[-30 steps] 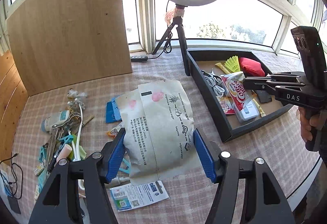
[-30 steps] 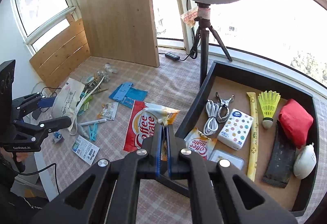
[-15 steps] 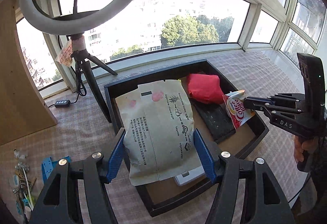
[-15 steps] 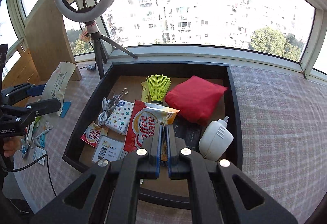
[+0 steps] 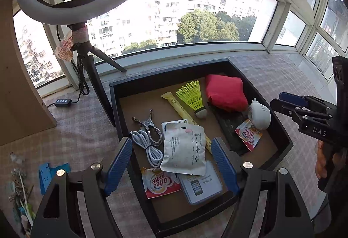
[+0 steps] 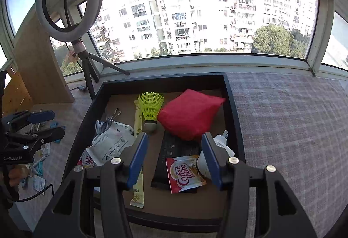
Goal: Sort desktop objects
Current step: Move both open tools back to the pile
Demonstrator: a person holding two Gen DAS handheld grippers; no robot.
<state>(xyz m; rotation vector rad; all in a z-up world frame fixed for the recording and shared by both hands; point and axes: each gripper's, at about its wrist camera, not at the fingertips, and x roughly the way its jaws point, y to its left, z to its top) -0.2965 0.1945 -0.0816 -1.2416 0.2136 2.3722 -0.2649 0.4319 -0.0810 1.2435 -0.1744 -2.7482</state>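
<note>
Both my tools have just been opening and hang released, nothing between their pads. Under my left tool (image 5: 171, 164) the grey-white paper pouch (image 5: 184, 152) lies in the black open tray (image 5: 282, 133), atop the white phone card and cable. Under my right tool (image 6: 175, 158) the small red-and-white Coffee mate sachet (image 6: 184, 172) rests beside the white plug. Risk, I judge: dipping on withdrawal, a pad could snag the pouch's raised edge and drag it out.
</note>
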